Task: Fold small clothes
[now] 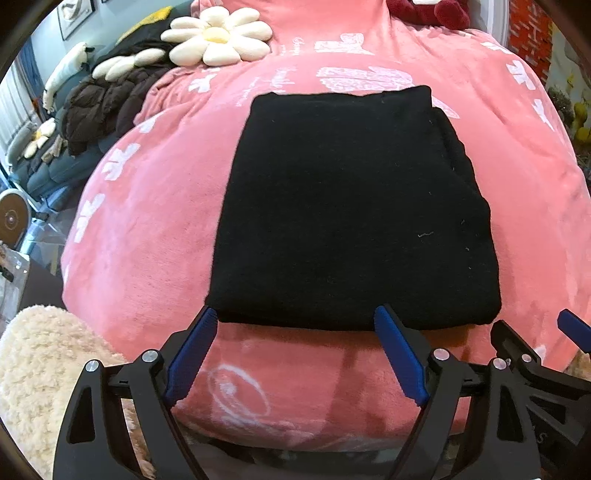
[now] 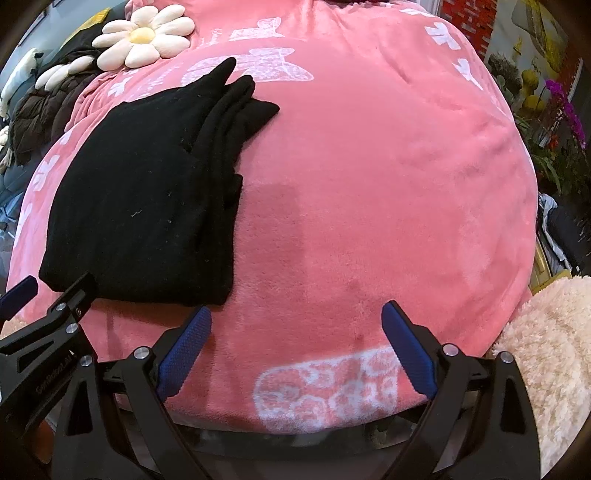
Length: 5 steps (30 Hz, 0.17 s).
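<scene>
Plain black folded garment (image 1: 351, 206) on my pink blanket (image 1: 147, 221) with white butterfly prints. Beyond the garment: cream flower cushion (image 1: 218, 35), yellow centre, beside a dark brown jacket (image 1: 99, 107). My gripper pads (image 1: 192, 354) blue, frames black.

A folded black garment (image 1: 351, 206) is lying flat on the pink blanket (image 1: 147, 221); the left tongs (image 1: 295, 317) are gaping wide at its near edge.
</scene>
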### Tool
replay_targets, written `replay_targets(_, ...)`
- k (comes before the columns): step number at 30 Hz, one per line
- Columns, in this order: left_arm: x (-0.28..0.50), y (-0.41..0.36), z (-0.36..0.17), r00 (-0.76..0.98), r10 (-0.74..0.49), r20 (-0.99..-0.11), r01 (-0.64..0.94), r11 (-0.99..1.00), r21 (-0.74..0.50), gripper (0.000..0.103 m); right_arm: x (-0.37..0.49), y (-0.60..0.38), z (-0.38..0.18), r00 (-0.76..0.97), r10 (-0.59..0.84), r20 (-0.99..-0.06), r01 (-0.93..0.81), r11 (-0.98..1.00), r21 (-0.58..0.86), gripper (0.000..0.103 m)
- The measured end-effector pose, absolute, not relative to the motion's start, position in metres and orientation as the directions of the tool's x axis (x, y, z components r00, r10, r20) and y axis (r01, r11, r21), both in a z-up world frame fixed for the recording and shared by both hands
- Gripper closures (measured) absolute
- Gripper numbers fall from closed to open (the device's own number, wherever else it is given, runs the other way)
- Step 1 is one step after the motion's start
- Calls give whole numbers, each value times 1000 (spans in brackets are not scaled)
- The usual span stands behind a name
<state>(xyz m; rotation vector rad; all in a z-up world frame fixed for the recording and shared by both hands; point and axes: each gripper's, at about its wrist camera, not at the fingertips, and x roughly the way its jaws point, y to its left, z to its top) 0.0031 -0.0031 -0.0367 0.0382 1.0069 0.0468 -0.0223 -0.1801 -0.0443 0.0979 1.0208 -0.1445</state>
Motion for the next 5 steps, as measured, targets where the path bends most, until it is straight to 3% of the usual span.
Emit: replay_targets(5, 3, -8, -39, 523, 57, -851, -8, 998, 62, 18, -21, -183, -44, 513, -75, -855, 170, 985, 16, 11)
